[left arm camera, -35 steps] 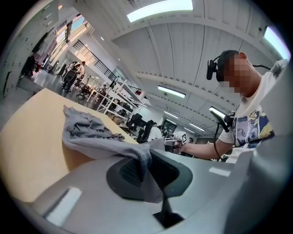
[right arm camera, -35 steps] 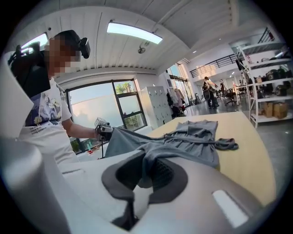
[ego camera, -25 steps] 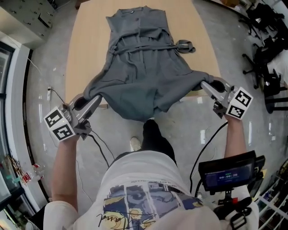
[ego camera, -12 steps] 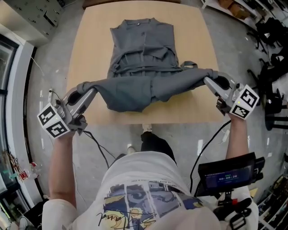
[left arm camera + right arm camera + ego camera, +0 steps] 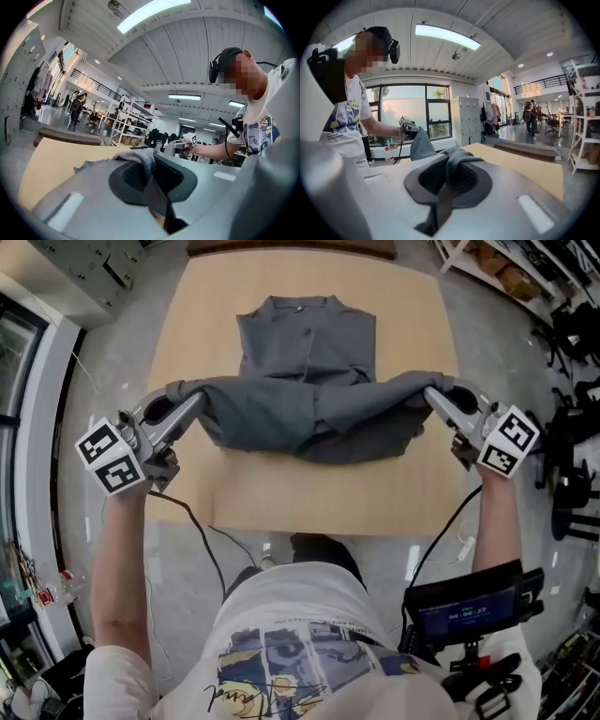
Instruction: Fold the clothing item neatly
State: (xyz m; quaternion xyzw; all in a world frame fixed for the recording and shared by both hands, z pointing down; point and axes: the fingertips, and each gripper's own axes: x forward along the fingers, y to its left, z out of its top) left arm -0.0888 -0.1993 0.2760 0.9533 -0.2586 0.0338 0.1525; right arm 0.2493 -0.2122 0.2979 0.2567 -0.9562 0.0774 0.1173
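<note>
A grey dress (image 5: 307,352) lies on the wooden table (image 5: 187,315), collar at the far end, its lower part lifted and folded up over the middle. My left gripper (image 5: 187,401) is shut on the hem's left corner (image 5: 143,161). At the right, my right gripper (image 5: 433,395) is shut on the other hem corner (image 5: 454,164). The hem hangs stretched between the two grippers above the table, sagging in the middle (image 5: 309,418). Each gripper view shows grey cloth pinched between the black pads, with the other gripper in the distance.
The table's near edge (image 5: 309,526) is close to the person's body. Grey floor surrounds the table; shelving and office chairs (image 5: 572,334) stand at the right. Cables trail from both grippers. A monitor (image 5: 469,606) hangs at the person's right hip.
Both grippers have carried the hem up and forward from off the table's near edge to over the dress's middle, so the skirt now doubles over the upper part.
</note>
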